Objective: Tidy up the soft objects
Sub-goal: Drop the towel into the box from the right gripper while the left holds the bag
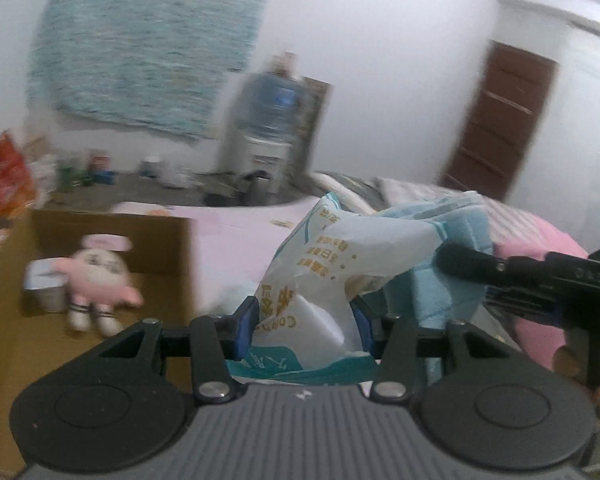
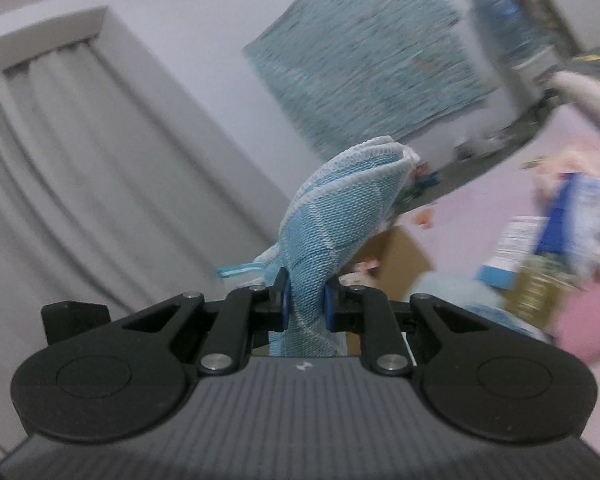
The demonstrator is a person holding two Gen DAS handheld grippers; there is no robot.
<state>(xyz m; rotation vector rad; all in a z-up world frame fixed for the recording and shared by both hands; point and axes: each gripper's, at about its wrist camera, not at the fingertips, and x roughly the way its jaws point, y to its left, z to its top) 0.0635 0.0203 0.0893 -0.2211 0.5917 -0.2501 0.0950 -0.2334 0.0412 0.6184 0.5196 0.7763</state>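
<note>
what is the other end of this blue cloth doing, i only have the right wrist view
Observer: In the left wrist view the left tongs are shut on a white printed plastic bag, and the blue cloth sits in its open end.
Operator: so do my tongs show there
Observer: Yes, the right tongs come in from the right, tips on the cloth.
Operator: where could it go
Observer: An open cardboard box lies to the left with a pink and white plush doll inside.
</note>
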